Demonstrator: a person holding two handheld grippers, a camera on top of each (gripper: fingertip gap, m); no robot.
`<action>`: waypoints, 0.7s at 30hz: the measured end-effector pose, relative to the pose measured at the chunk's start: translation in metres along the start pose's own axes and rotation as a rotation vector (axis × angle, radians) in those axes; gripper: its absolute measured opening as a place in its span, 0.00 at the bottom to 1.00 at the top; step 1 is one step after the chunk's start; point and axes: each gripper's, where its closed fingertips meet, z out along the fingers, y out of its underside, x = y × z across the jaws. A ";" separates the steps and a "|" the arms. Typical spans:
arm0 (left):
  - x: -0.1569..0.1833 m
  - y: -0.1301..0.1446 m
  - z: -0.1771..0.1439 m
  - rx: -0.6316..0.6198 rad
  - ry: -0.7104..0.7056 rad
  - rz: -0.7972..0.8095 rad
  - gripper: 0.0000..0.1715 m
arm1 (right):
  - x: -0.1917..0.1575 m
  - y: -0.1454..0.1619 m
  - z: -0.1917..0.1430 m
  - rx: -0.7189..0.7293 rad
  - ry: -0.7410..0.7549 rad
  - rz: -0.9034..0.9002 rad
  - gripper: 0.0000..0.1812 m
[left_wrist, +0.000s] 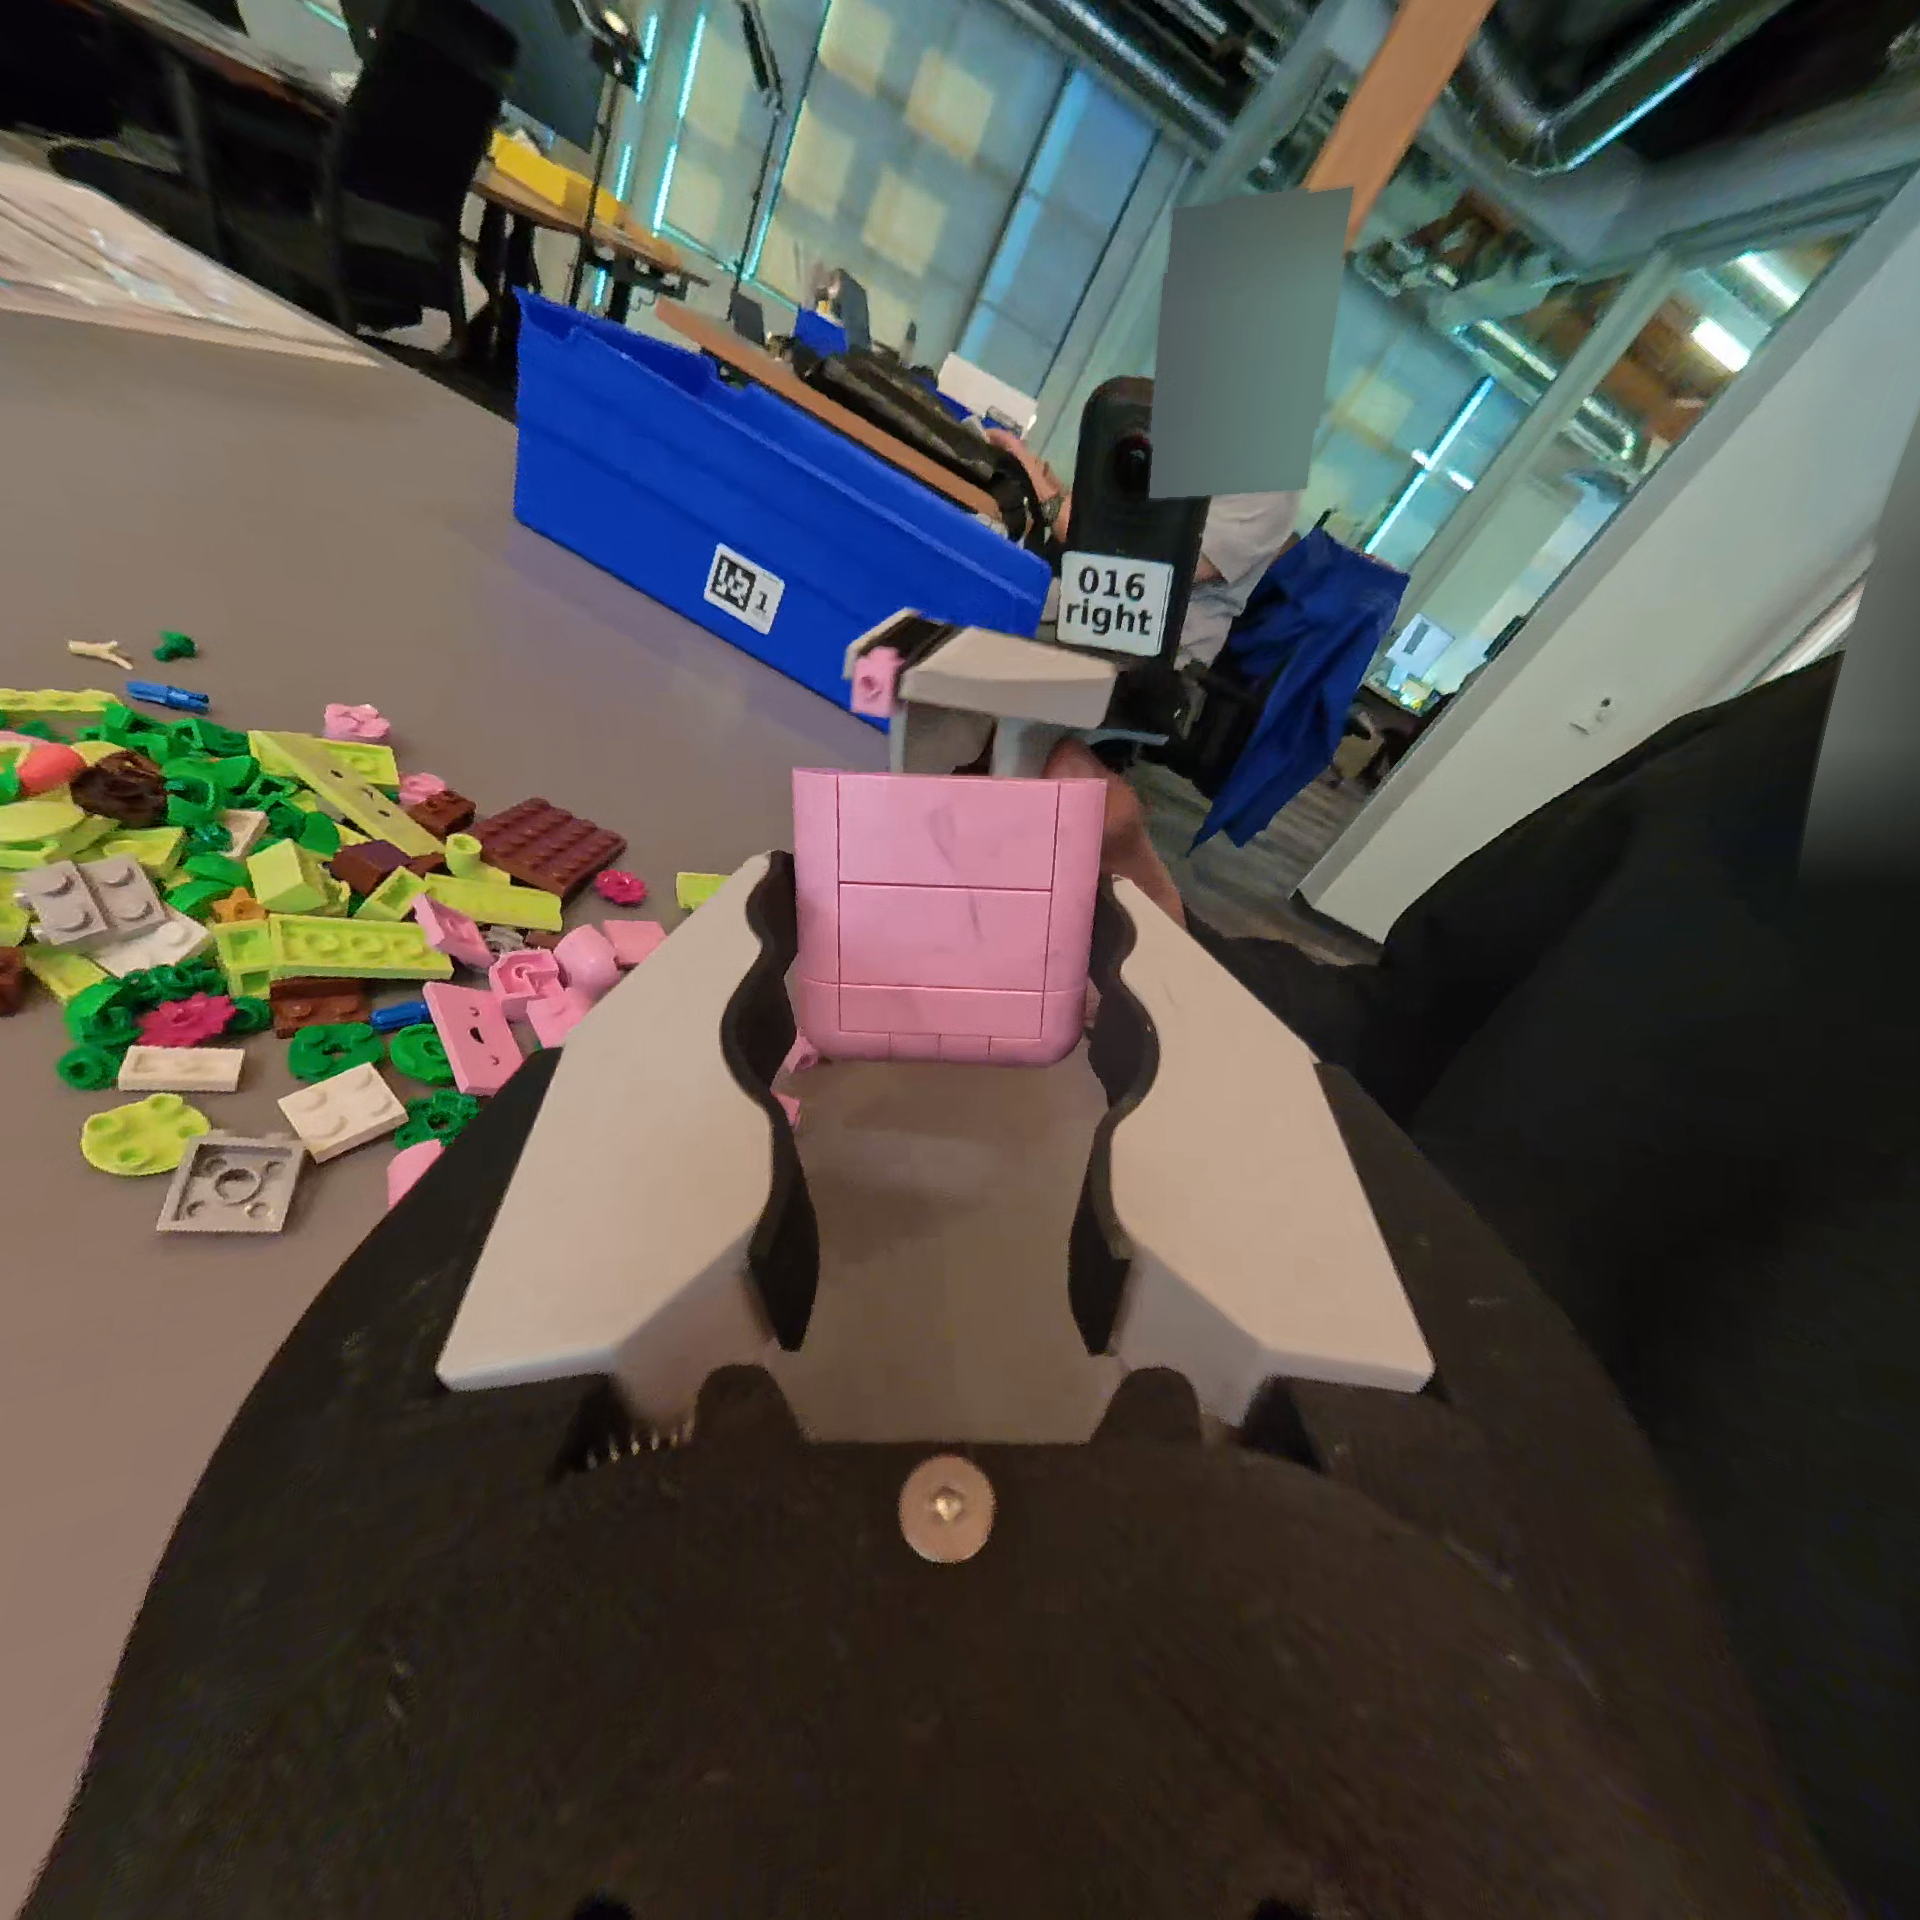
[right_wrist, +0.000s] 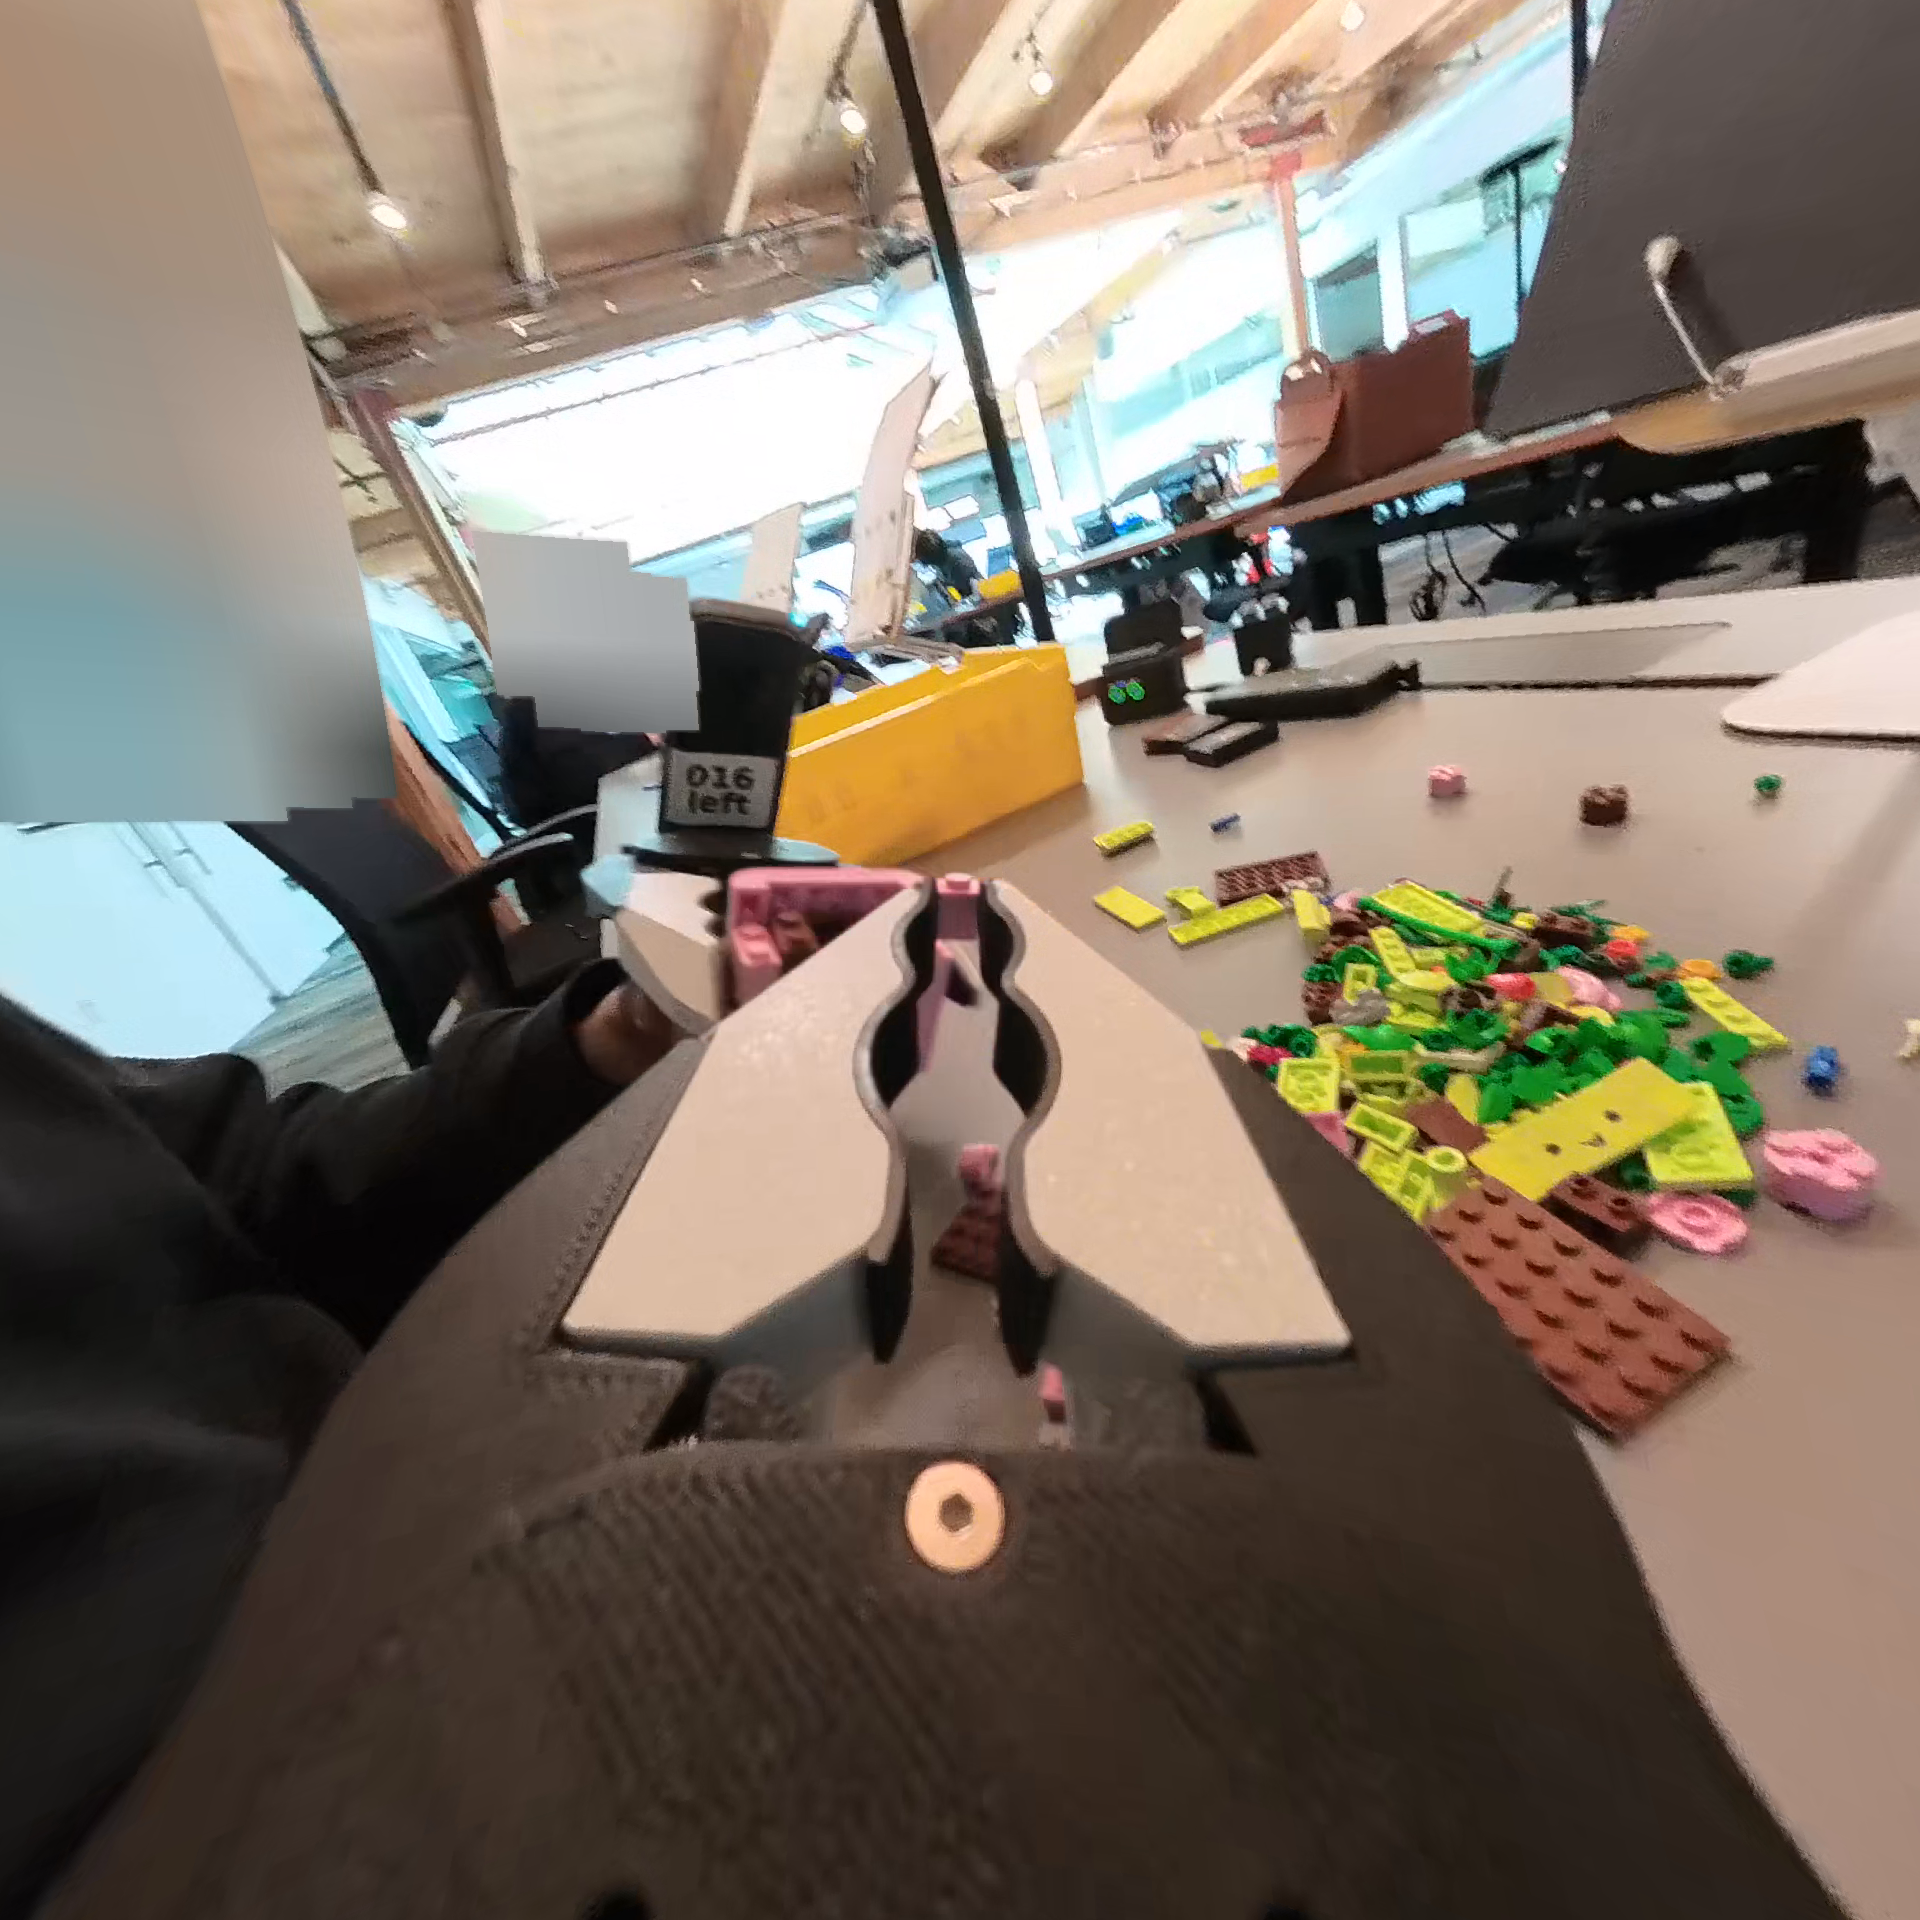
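Left gripper (left_wrist: 940, 935) clamped on a pink brick-built box (left_wrist: 943, 914), held above the grey table (left_wrist: 312, 499); right gripper (right_wrist: 956, 920) pinches a small pink brick (right_wrist: 956, 902) just beside the box's open top. Off to the side, a loose brick pile (right_wrist: 1507, 1049) lies unsorted. Beyond: blue bin (left_wrist: 748, 488), yellow bin (right_wrist: 925, 748), open workshop.
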 end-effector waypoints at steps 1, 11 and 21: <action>-0.001 -0.003 -0.002 0.018 -0.002 -0.002 0.32 | 0.006 0.003 -0.001 -0.030 0.037 -0.005 0.03; -0.006 -0.009 -0.007 0.059 -0.015 -0.026 0.32 | 0.045 0.065 -0.004 -0.537 0.340 -0.416 0.02; -0.010 -0.008 -0.008 0.058 -0.029 -0.045 0.32 | 0.041 0.064 -0.003 -0.521 0.283 -0.360 0.02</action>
